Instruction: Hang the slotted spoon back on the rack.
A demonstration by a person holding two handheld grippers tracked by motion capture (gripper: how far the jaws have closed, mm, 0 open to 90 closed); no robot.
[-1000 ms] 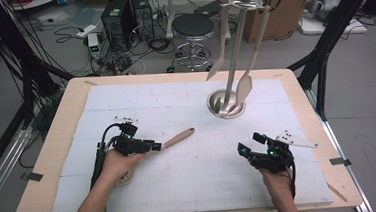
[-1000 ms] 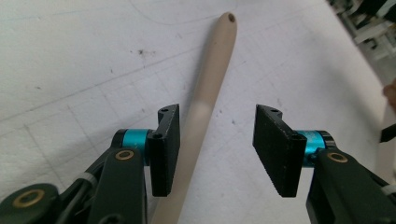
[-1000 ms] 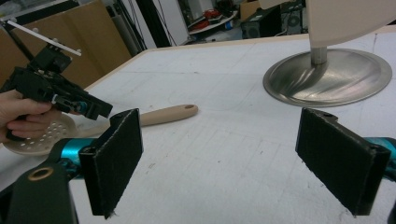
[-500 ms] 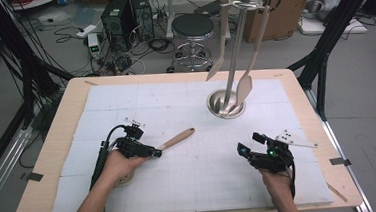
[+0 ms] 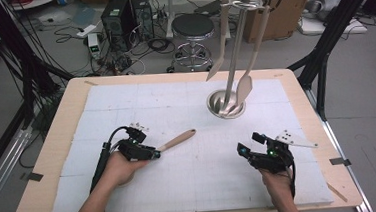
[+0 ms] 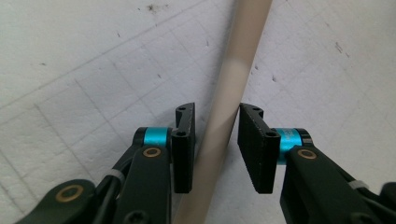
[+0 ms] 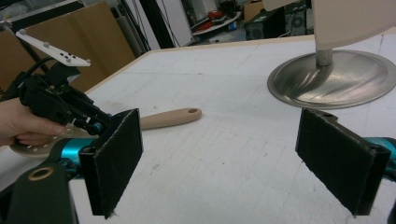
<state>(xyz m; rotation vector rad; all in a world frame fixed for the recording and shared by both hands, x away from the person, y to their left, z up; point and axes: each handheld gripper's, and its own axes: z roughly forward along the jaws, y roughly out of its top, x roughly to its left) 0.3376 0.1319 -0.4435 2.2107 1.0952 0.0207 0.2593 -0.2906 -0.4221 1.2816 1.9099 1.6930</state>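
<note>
Left gripper (image 6: 215, 140) jaws have just been closing around the wooden utensil handle (image 6: 229, 93), not yet pinching; off-centre squeeze could roll it away; right gripper (image 7: 233, 163) spread wide.

The hand-held gripper (image 6: 215, 147) jaws, just closing, straddle a beige handle (image 6: 232, 88) on the white mat (image 6: 84, 70).

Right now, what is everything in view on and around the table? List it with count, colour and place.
wooden utensil: 1, tan, lying on the mat, handle between the left tool's jaws
utensil stand: 1, silver, far right of the mat, two pale utensils hanging
mat: 1, white, covering the table
table: 1, light wood
stool: 1, black, behind the table
left tool: 1, black, jaws just closing around the handle
right tool: 1, black, open, near right
</note>
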